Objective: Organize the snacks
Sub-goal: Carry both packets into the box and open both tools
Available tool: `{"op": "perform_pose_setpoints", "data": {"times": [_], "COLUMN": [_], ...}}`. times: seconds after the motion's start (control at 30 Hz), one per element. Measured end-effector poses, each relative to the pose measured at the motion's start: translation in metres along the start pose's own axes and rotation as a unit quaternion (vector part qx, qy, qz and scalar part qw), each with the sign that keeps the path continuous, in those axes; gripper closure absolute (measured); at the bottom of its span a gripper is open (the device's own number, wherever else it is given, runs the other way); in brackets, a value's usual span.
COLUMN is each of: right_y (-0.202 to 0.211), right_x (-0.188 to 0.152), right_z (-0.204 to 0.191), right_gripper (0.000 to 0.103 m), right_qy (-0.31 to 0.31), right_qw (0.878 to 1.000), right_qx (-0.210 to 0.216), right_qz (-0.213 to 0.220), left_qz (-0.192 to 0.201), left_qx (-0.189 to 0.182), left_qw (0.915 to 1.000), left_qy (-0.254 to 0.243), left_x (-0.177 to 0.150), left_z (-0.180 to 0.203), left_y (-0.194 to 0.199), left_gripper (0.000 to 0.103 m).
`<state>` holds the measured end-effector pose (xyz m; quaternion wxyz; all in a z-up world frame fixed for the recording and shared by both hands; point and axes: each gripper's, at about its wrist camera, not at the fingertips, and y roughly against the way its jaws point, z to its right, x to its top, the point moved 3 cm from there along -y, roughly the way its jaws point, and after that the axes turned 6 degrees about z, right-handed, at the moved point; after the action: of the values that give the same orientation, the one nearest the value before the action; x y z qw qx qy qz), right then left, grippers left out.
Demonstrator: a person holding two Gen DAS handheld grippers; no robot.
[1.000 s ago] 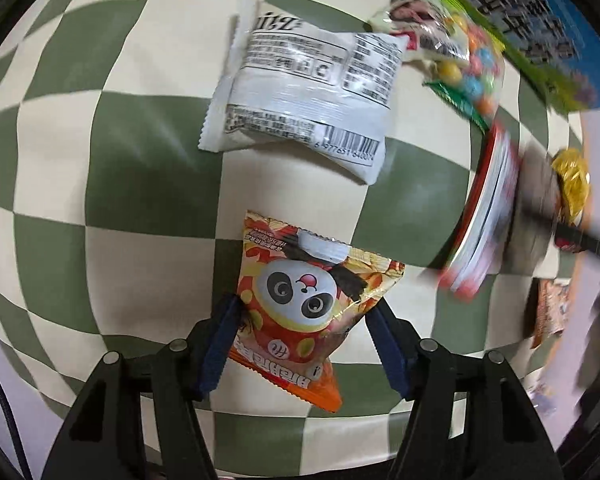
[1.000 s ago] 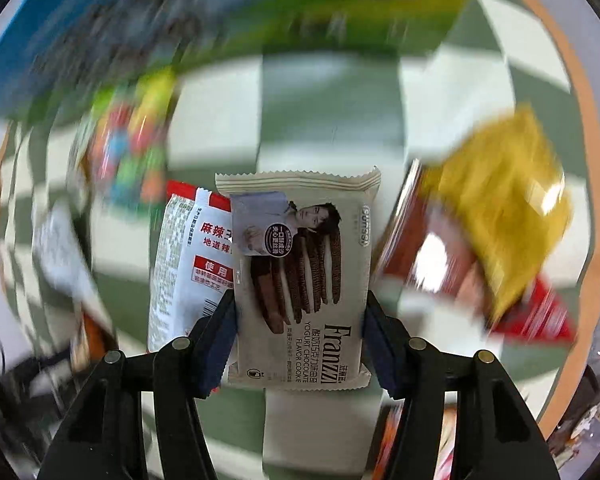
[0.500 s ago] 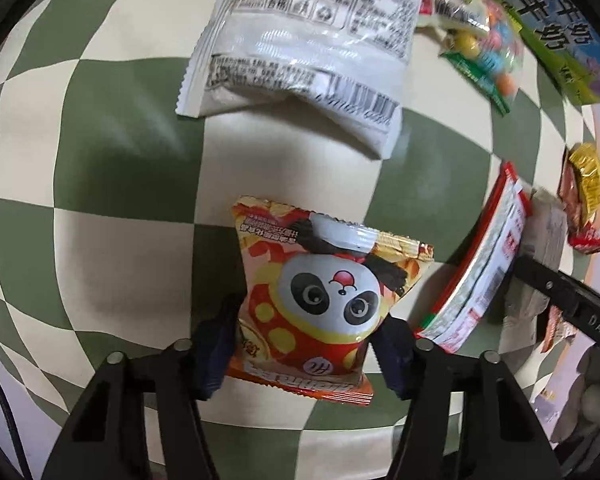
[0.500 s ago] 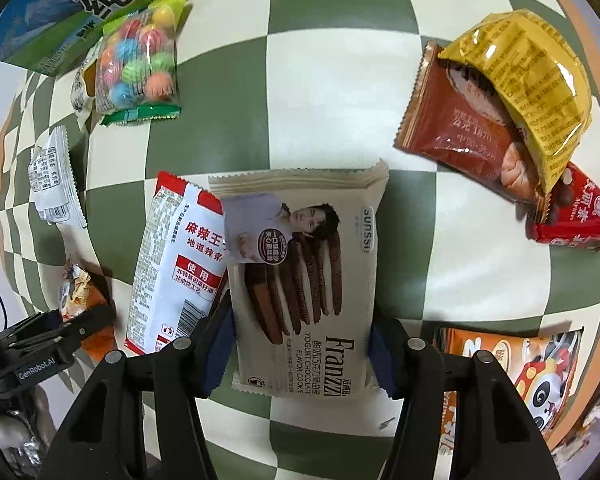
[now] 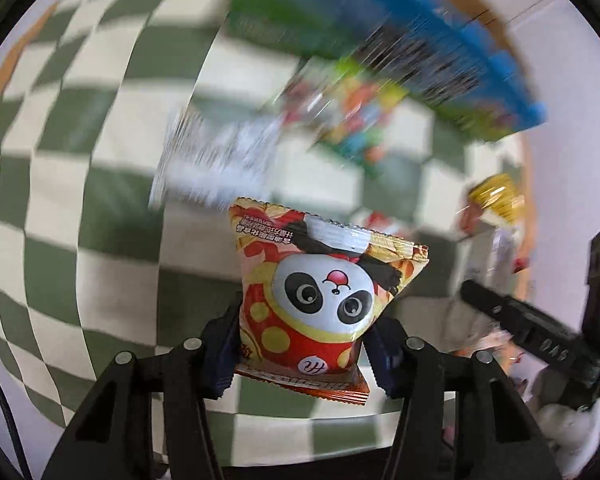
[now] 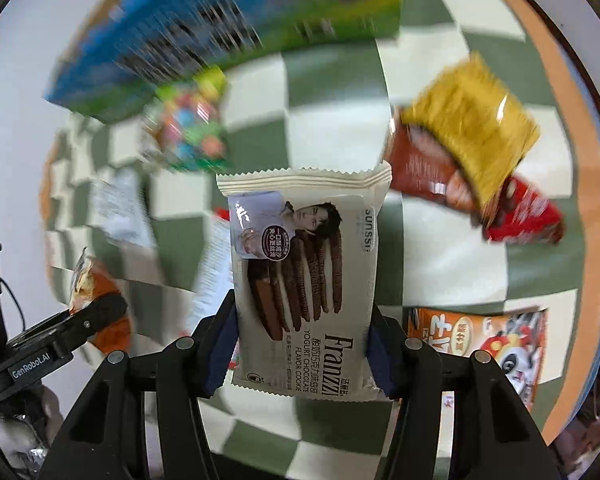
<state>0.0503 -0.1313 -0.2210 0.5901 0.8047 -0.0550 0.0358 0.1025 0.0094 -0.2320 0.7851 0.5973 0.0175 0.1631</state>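
My left gripper (image 5: pixel 302 354) is shut on an orange panda snack packet (image 5: pixel 320 304) and holds it above the green and cream checkered cloth (image 5: pixel 80 200). My right gripper (image 6: pixel 300 354) is shut on a beige Franzzi chocolate cookie packet (image 6: pixel 304 280), also lifted off the cloth. The right gripper shows at the right of the left wrist view (image 5: pixel 540 340); the left gripper with its packet shows at the left of the right wrist view (image 6: pixel 60 336). Both views are blurred by motion.
On the cloth lie a white packet (image 5: pixel 216 164), a bag of coloured candy balls (image 6: pixel 188 132), a blue and green box (image 6: pixel 220 32), a yellow packet (image 6: pixel 472 128) on a brown one, a red packet (image 6: pixel 528 220), and an orange panda box (image 6: pixel 480 344).
Both grippers have risen off the cloth with their packets still held. The views have tilted up, so the blue and green box and the table edge show more.
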Motion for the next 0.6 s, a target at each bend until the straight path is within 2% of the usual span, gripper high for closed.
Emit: {"op": "perform_pose_setpoints", "data": {"times": [0.03,0.07,0.13,0.23,0.33,0.43,0.6], "right_y": [0.017,0.029,0.060,0.085,0.106,0.106,0.077], "right_x": [0.009,0.017,0.038,0.073,0.122,0.166,0.216], "right_z": [-0.004,-0.007,-0.013,-0.029,-0.041,-0.055,-0.087], "right_gripper": [0.044,0.044,0.044,0.044,0.044,0.044,0.044], "right_qy": [0.002,0.004,0.011,0.023,0.044,0.057,0.066], "right_qw": [1.000,1.000,0.998,0.995,0.991,0.989,0.991], "right_qx": [0.012,0.020,0.035,0.048,0.038,0.034,0.043], "right_qz": [0.014,0.024,0.051,0.085,0.119,0.129,0.112], "left_qz": [0.012,0.021,0.043,0.072,0.087,0.064,0.009], "left_qx": [-0.010,-0.020,-0.036,-0.049,-0.033,-0.027,-0.007], "left_qw": [0.9999,0.9996,0.9982,0.9956,0.9945,0.9966,0.9999], "left_qy": [-0.003,-0.006,-0.020,-0.035,-0.050,-0.043,-0.008], "left_x": [0.018,0.052,0.080,0.123,0.173,0.210,0.265], "left_z": [0.007,-0.009,0.013,0.056,0.069,0.060,0.040], "left_y": [0.014,0.031,0.055,0.056,0.062,0.056,0.006], "left_gripper": [0.052,0.052,0.051,0.051,0.051,0.051,0.051]}}
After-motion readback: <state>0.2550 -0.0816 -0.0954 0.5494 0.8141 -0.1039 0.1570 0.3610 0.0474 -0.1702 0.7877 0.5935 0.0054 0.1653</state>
